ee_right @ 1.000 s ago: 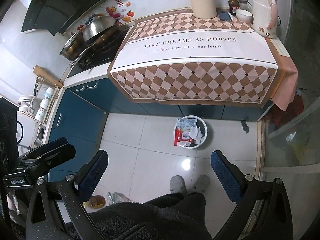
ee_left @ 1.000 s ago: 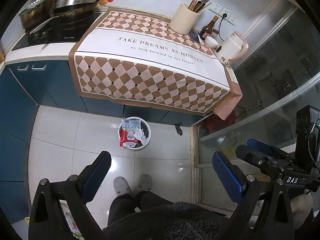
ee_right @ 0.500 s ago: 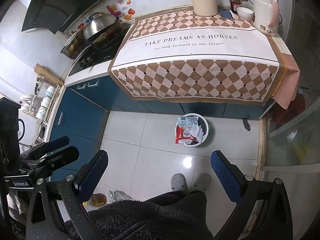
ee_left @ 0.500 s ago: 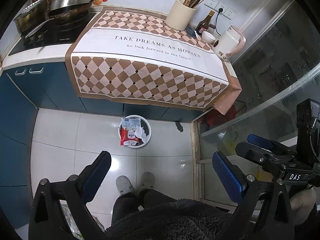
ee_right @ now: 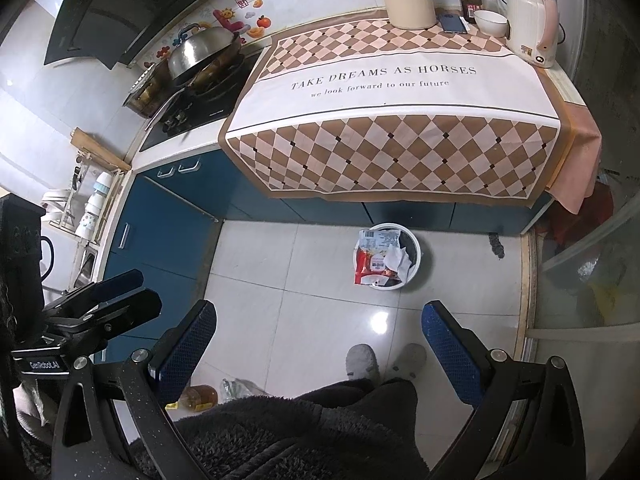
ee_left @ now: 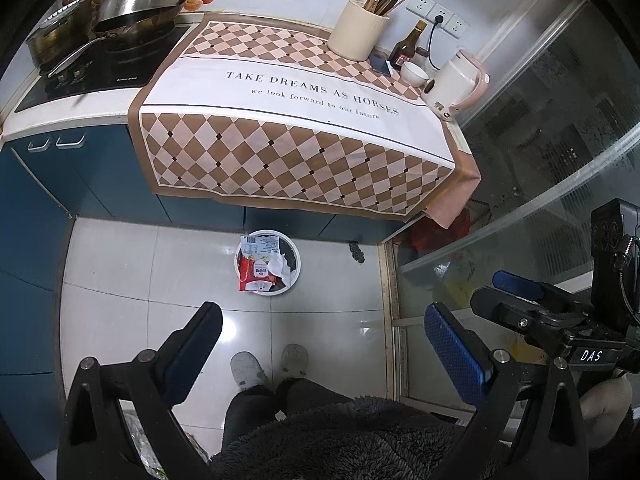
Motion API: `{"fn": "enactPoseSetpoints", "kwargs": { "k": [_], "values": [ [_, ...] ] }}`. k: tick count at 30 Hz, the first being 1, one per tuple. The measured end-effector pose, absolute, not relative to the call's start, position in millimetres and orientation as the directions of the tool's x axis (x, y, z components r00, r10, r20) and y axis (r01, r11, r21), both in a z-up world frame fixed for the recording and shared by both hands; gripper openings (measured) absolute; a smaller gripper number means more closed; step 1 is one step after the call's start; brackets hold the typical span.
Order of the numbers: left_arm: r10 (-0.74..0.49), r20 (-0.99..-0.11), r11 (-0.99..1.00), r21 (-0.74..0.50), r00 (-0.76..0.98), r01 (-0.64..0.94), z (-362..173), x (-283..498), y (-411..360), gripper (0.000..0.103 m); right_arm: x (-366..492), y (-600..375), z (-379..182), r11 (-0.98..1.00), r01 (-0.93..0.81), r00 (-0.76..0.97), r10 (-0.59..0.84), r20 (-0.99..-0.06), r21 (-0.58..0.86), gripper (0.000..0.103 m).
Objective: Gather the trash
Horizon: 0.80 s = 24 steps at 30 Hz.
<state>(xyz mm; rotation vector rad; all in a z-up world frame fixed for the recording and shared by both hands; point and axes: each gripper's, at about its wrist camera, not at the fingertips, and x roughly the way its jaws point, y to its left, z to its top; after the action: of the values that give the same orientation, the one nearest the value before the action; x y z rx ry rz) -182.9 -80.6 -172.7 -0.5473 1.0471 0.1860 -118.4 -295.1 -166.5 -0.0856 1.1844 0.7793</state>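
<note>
A round white trash bin point(ee_left: 295, 276) point(ee_right: 416, 268) stands on the tiled floor below the counter. Inside it lie a red snack wrapper point(ee_left: 256, 274) point(ee_right: 370, 266), a white printed packet and crumpled paper. My left gripper point(ee_left: 320, 338) is held high over the floor, open, with nothing between its blue pads. My right gripper point(ee_right: 320, 338) is likewise open and empty, well above and short of the bin. Each gripper shows at the edge of the other's view.
A checked cloth point(ee_left: 304, 128) covers the counter, which holds a utensil jar point(ee_left: 358, 36), bottle, bowl and kettle point(ee_left: 456, 84). Pans sit on the hob point(ee_left: 100, 68). A glass door point(ee_left: 540, 184) stands right. The person's slippers point(ee_left: 246, 370) are below; a bottle and bag point(ee_right: 200, 394) lie at left.
Both grippers have shifted slightly, so the counter and bin slide a little in view. Both stay open and empty; the bin's contents are unchanged.
</note>
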Motion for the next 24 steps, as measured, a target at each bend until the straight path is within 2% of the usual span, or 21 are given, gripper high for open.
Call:
{"fn": "enactPoseSetpoints", "kwargs": {
  "k": [24],
  "values": [
    [-0.133, -0.85, 0.847, -0.364, 0.51, -0.387, -170.5, -179.5, -81.8, 0.103, -122.8, -297.6, -166.8, 0.741, -0.568, 0.145, 0.518, -0.843, 0.358, 0.103]
  ]
}}
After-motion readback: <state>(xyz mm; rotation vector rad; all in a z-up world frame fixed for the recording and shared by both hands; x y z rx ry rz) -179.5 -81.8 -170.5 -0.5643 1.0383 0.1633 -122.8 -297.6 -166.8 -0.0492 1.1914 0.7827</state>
